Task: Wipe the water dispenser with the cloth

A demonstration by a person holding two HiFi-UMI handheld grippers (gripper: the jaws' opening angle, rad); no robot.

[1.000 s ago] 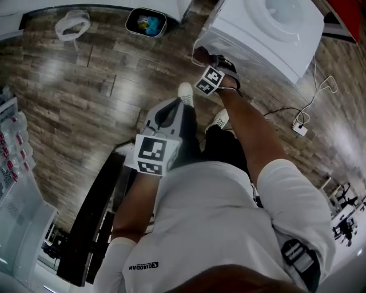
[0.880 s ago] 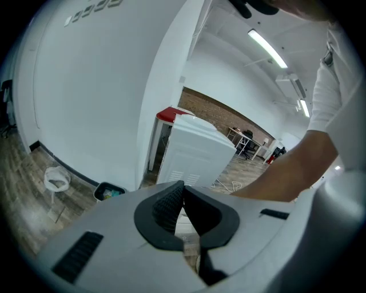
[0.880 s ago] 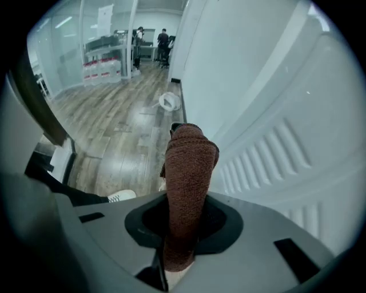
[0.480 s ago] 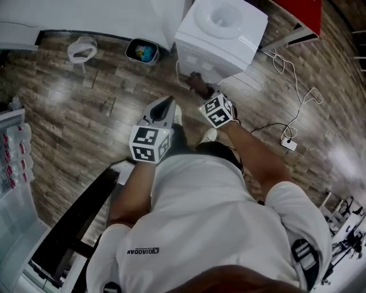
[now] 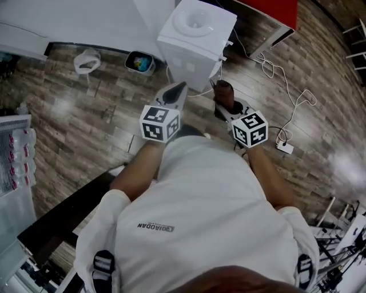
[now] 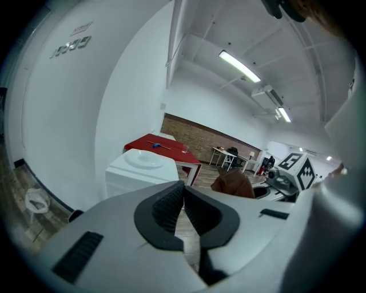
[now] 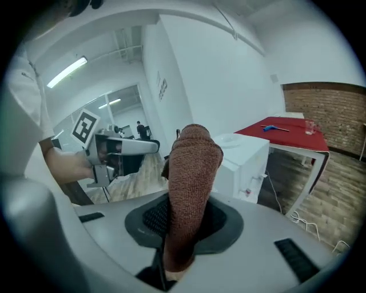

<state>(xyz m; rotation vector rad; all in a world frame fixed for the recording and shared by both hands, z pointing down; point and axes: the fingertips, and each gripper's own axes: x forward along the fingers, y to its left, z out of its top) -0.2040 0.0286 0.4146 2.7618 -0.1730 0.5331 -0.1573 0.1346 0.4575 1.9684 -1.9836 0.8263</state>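
The white water dispenser (image 5: 197, 34) stands on the wood floor against the wall, ahead of both grippers. My right gripper (image 5: 223, 107) is shut on a brown cloth (image 5: 224, 91), which sticks up out of the jaws (image 7: 191, 171). It is held to the right of the dispenser's front and apart from it. My left gripper (image 5: 174, 94) is shut with nothing between its pads (image 6: 171, 206), and points at the dispenser (image 6: 143, 169) from a short way off. The dispenser's taps are small in the right gripper view (image 7: 243, 160).
A small bin (image 5: 140, 61) and a white bag (image 5: 87, 60) lie on the floor left of the dispenser. A red table (image 5: 269, 14) stands behind it on the right. Cables and a power strip (image 5: 284, 147) lie at the right. A dark bench (image 5: 63, 217) is at the lower left.
The right gripper with the cloth has come away from the dispenser's front and moved right. The person has stepped back, so the dispenser looks smaller and farther. The left gripper has risen alongside.
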